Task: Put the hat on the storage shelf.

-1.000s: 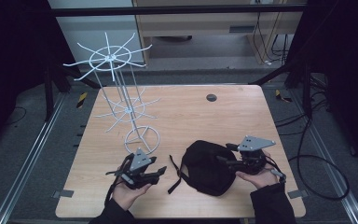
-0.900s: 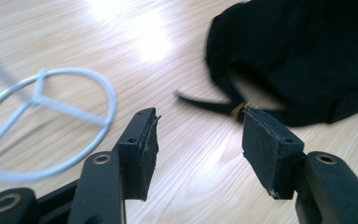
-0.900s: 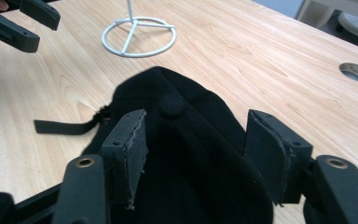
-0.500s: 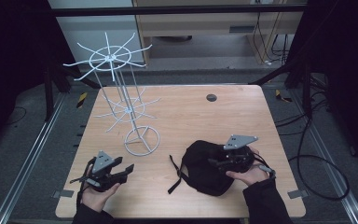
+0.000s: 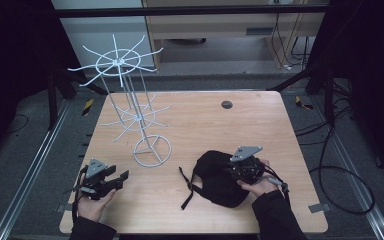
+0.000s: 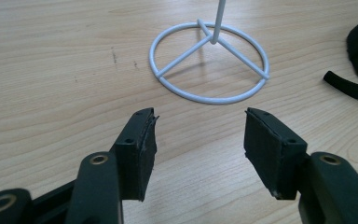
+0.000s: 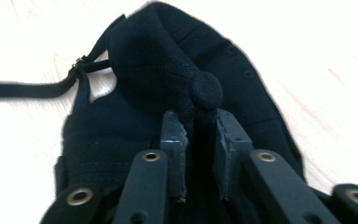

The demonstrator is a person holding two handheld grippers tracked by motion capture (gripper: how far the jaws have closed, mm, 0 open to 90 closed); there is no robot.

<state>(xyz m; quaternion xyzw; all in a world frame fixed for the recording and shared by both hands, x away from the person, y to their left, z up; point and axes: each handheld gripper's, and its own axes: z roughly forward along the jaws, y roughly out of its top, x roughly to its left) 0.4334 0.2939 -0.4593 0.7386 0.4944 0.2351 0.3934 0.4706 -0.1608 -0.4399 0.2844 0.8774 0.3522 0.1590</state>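
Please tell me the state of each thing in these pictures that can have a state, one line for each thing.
left gripper: open, holds nothing, above the bare table.
right gripper: shut on the black cap at its top button.
black cap: crumpled on the table, crown pinched up, strap loose.
white wire rack: upright, its hooks bare.

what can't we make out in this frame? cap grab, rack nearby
- Cap underside and brim: high view, hidden by its own black fabric folds.
- Right gripper pad contact: right gripper view, cap crown fabric bunches between the jaws and covers it.
- Rack above its ring base: left gripper view, cut off by the top edge.
- Strap buckle: right gripper view, blurred.
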